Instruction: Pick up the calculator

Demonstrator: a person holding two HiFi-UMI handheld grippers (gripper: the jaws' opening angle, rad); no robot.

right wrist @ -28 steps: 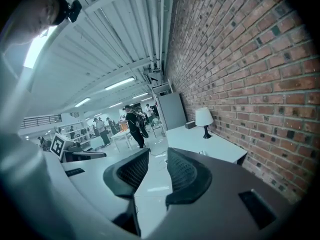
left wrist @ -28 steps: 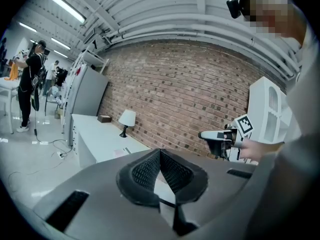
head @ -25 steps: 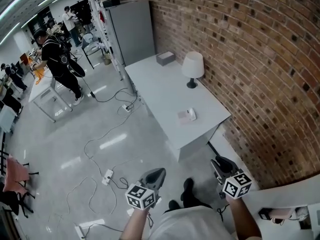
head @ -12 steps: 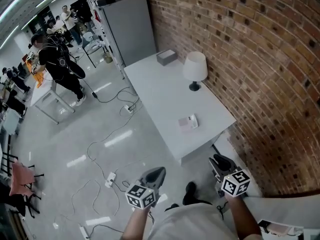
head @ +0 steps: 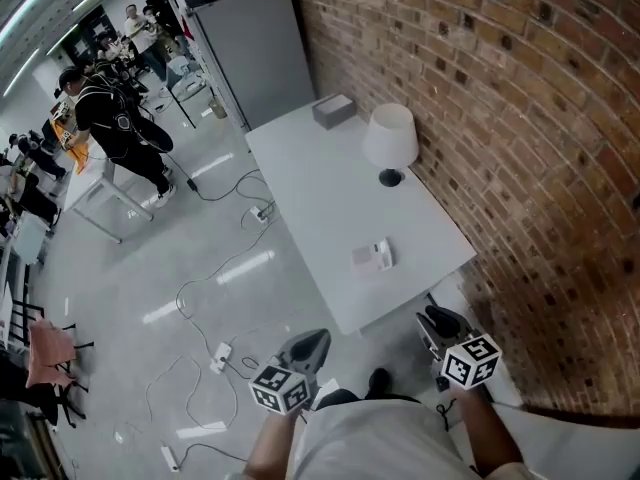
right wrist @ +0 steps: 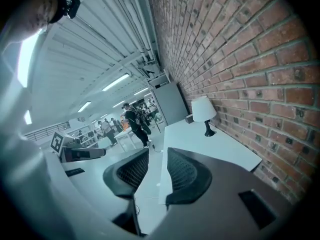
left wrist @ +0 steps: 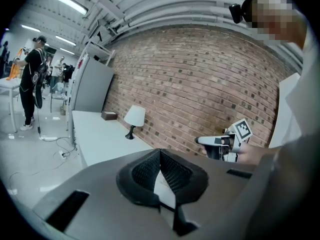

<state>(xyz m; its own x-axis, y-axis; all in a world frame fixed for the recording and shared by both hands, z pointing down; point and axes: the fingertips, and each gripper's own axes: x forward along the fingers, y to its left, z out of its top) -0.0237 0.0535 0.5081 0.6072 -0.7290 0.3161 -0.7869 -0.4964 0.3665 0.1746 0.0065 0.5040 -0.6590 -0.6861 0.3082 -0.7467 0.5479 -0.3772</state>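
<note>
The calculator [head: 373,256], small and pale, lies near the close end of the white table [head: 320,188] in the head view. Both grippers hang short of that table end, over the floor. My left gripper [head: 307,349] is off the table's near-left corner, and its pad tips meet in the left gripper view [left wrist: 160,153], with nothing held. My right gripper [head: 441,324] is off the near-right corner by the brick wall. Its jaws [right wrist: 157,155] stand apart with nothing between them. Neither gripper view shows the calculator.
A white lamp [head: 390,138] and a grey box [head: 333,111] stand further along the table. A brick wall [head: 520,118] runs along its right side and a grey cabinet [head: 255,53] stands beyond it. Cables and power strips [head: 218,356] lie on the floor at left. People [head: 110,118] stand far back.
Both grippers and the head camera have moved forward toward the table's near end. The table and calculator now sit closer. Neither gripper's jaws have changed.
</note>
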